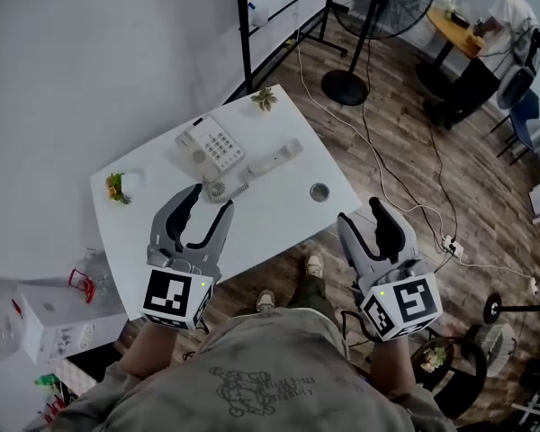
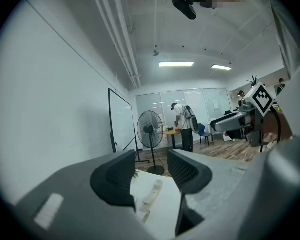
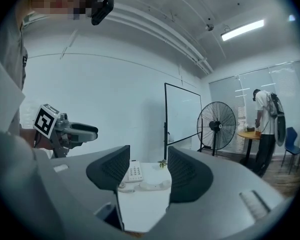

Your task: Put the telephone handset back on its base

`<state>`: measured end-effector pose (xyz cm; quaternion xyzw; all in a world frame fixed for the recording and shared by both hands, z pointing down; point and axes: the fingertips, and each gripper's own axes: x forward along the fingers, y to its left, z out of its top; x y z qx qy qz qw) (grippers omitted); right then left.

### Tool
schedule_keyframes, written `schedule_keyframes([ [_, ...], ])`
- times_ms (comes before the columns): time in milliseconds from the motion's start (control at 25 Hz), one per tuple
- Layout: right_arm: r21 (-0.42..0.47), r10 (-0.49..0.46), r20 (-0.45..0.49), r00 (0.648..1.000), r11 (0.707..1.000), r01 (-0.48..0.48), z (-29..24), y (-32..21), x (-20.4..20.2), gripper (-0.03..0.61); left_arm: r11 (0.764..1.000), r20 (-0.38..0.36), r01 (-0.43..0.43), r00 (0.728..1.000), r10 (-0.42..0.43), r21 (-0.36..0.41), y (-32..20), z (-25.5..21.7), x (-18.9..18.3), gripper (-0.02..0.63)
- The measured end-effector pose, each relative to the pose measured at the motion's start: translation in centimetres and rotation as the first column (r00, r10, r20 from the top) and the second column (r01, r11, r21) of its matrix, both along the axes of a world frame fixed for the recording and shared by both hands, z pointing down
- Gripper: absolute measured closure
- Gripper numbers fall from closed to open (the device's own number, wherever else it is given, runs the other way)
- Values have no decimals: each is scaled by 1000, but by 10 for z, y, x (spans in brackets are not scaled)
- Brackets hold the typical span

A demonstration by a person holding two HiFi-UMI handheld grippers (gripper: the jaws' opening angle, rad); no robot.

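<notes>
— Left claw (image 1: 209, 203), what is it doing?
— Gaping. Its jaws are standing apart with nothing between them, and it is hovering over the near edge of the desk (image 1: 283, 223). In its own view the left claw (image 2: 152, 176) is looking across the white top.
— And the right claw (image 1: 362, 214)?
— Also gaping and empty. It is hanging off the desk's near right corner, above the wooden floor. The right claw (image 3: 149, 171) is facing the phone from its side.
— What is standing beyond the desk?
— A fan (image 1: 378, 12) is standing on the floor, well apart from it.
— Where is the phone?
— The base (image 1: 211, 144) is sitting toward the far left of the desk. The handset (image 1: 275, 157) is lying off it, flat on the desk just to its right.
— Anything smaller?
— The cord (image 1: 221, 190) is coiling in front of the base, and a sprig (image 1: 265, 99) is lying at the far corner.
</notes>
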<state>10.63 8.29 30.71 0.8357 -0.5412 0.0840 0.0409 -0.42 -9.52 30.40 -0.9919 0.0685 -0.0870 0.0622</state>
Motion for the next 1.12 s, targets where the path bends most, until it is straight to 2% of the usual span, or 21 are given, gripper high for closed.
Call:
schedule_keyframes([
  [160, -6, -35, 8, 999, 999, 35, 5, -14, 28, 328, 999, -3, 35, 999, -35, -29, -9, -6, 21, 417],
  [360, -15, -112, 18, 994, 994, 112, 9, -36, 72, 328, 995, 4, 99, 995, -99, -13, -21, -7, 56, 417],
  [640, -31, -251, 35, 967, 967, 252, 13, -70, 136, 328, 974, 25, 225, 974, -225, -14, -36, -2, 102, 417],
  [800, -41, -344, 38, 938, 938, 345, 13, -90, 166, 328, 947, 38, 319, 947, -318, -21, -45, 2, 120, 417],
  [1120, -37, -508, 40, 860, 859, 510, 18, -130, 204, 328, 872, 61, 489, 871, -487, -23, -56, 9, 131, 417],
])
